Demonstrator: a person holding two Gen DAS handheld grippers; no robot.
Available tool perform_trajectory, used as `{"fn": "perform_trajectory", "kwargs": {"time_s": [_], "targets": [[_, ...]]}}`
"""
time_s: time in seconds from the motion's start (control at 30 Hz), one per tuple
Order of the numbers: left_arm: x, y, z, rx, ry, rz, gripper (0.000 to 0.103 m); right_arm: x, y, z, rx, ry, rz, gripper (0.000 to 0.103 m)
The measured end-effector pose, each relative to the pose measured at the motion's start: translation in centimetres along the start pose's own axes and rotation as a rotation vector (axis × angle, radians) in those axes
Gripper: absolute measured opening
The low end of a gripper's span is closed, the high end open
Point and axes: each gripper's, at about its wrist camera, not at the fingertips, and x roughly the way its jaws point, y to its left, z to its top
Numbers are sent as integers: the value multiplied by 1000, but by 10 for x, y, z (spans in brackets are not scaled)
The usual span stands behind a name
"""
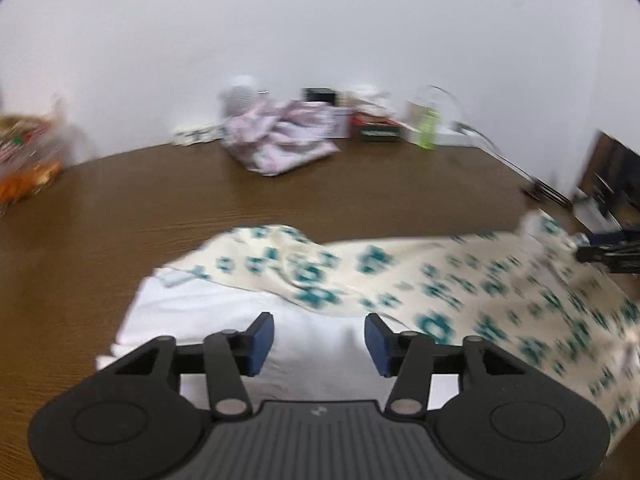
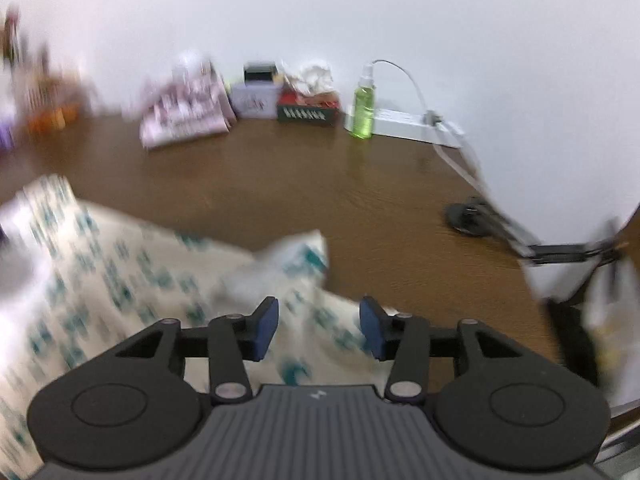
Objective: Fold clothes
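Cream garment with teal flower print (image 1: 460, 280) lies spread and rumpled on the near part of the brown tabletop (image 1: 280, 192). Its long axis runs left to right across both views. In the left wrist view its left end rides up over a white folded cloth (image 1: 224, 320), and its right end reaches toward the dark fingers of the other tool at the frame edge. In the right wrist view the same garment (image 2: 120, 272) fills the lower left, with one corner (image 2: 308, 256) turned up and pointing away from the camera.

Left gripper (image 1: 319, 344): fingers spread wide, nothing between the pads; it hangs over the white cloth, with the printed fabric just ahead and to its right.

Right gripper (image 2: 319, 330): also spread, empty; printed fabric lies directly beneath and ahead, the upturned corner just beyond the left finger.

Judgement: the right gripper is nearer the garment's right end and raised corner; the left is nearer the end overlapping the white cloth. Both views are motion-blurred, so contact with the fabric cannot be told.

The garment is not neatly folded; whether a fold is partly made cannot be settled.

A pink patterned bundle (image 1: 280, 136) sits at the far wall, well apart.
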Motion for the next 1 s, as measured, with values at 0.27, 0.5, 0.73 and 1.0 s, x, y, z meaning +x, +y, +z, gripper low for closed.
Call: {"fn": "perform_trajectory", "kwargs": {"time_s": [0.27,0.5,0.73,1.0], "targets": [[0,-41,-30,231,45,-37,50,8,-2,-4,-32,-28,-90,4],[-27,-27,-34,198,-5,-11,50,-24,-17,-21,-73,-91,-17,52],[-93,-6,-61,253,-134,-241,71,-92,-22,-66,-130,-110,276,61],[-97,-12,-91,261,-67,-265,71,-100,-6,-124,-68,-12,249,5]]}}
